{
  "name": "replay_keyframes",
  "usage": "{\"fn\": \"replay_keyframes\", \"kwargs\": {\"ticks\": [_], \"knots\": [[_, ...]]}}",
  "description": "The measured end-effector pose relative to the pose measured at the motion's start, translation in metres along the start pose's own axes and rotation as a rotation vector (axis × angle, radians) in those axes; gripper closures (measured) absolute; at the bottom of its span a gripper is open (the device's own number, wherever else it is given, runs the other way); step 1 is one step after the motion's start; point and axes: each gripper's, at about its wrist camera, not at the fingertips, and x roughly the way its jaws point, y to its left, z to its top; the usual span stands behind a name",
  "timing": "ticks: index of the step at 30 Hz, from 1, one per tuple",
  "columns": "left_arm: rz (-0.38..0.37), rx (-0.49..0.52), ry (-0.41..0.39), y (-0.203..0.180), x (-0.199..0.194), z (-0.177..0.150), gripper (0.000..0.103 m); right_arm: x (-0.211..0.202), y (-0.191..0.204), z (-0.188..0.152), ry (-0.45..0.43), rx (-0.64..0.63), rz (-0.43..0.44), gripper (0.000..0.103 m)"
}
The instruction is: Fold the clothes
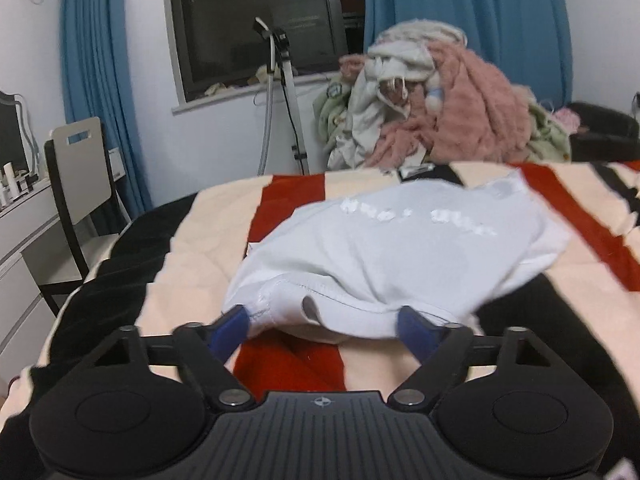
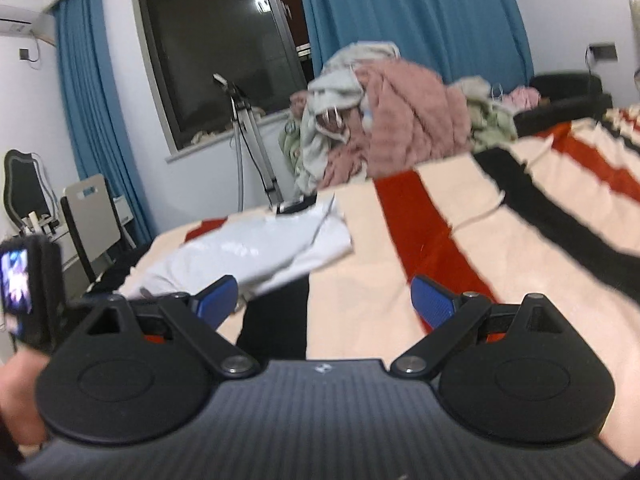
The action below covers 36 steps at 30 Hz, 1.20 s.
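Observation:
A pale blue T-shirt (image 1: 380,248) with white lettering lies crumpled on a striped blanket (image 1: 200,240) of cream, red and black. My left gripper (image 1: 325,322) stands open at the shirt's near hem, and the bunched hem lies between its blue fingertips (image 1: 234,326). Both tips touch the cloth's edge; no firm pinch shows. In the right wrist view the same shirt (image 2: 248,252) sits to the left, beyond the left finger. My right gripper (image 2: 324,298) is open over bare blanket (image 2: 400,240), with nothing between its fingers.
A tall pile of pink, white and green clothes (image 1: 432,104) rises past the bed's far edge. A tripod (image 1: 280,92) stands by the dark window. A chair (image 1: 80,168) and a white desk (image 1: 24,240) are at left. A hand (image 2: 16,380) and a small lit screen (image 2: 14,276) show at the left edge.

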Motion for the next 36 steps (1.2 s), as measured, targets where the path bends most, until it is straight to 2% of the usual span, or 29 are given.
{"fn": "replay_keyframes", "kwargs": {"ticks": [1, 2, 3, 4, 6, 10, 12, 15, 23, 29, 32, 36], "knots": [[0.000, -0.020, 0.004, 0.004, 0.007, 0.002, 0.042, 0.006, 0.001, -0.006, 0.014, -0.005, 0.004, 0.008], [0.000, -0.041, 0.008, 0.008, 0.014, 0.004, 0.047, 0.011, 0.003, -0.013, 0.029, -0.014, 0.007, 0.008], [-0.013, -0.072, 0.006, 0.014, 0.018, 0.007, 0.060, 0.015, 0.005, -0.018, 0.037, -0.020, 0.010, 0.008], [-0.041, -0.110, -0.001, 0.022, 0.020, 0.010, 0.078, 0.020, 0.008, -0.020, 0.040, -0.024, 0.014, 0.008], [-0.102, -0.171, 0.006, 0.035, 0.019, 0.018, 0.097, 0.026, 0.016, -0.022, 0.035, -0.043, 0.024, 0.008], [-0.193, -0.217, -0.042, 0.050, -0.013, 0.032, 0.098, 0.038, 0.032, -0.020, -0.006, -0.100, 0.014, 0.008], [-0.254, -0.214, -0.037, 0.049, -0.035, 0.035, 0.099, 0.037, 0.041, -0.021, -0.026, -0.115, 0.007, 0.008], [-0.302, -0.196, -0.064, 0.043, -0.078, 0.027, 0.099, 0.025, 0.052, -0.023, -0.047, -0.147, 0.030, 0.008], [-0.377, -0.233, -0.180, 0.028, -0.206, -0.019, 0.099, -0.036, 0.083, -0.035, -0.080, -0.299, 0.108, 0.008], [-0.408, -0.280, -0.280, 0.036, -0.282, -0.055, 0.099, -0.084, 0.120, -0.044, -0.052, -0.446, 0.202, 0.008], [-0.416, -0.310, -0.317, 0.043, -0.310, -0.072, 0.099, -0.098, 0.131, -0.047, -0.047, -0.422, 0.228, 0.008], [-0.393, -0.358, -0.319, 0.053, -0.317, -0.091, 0.098, -0.098, 0.131, -0.056, -0.015, -0.332, 0.172, 0.008]]}}
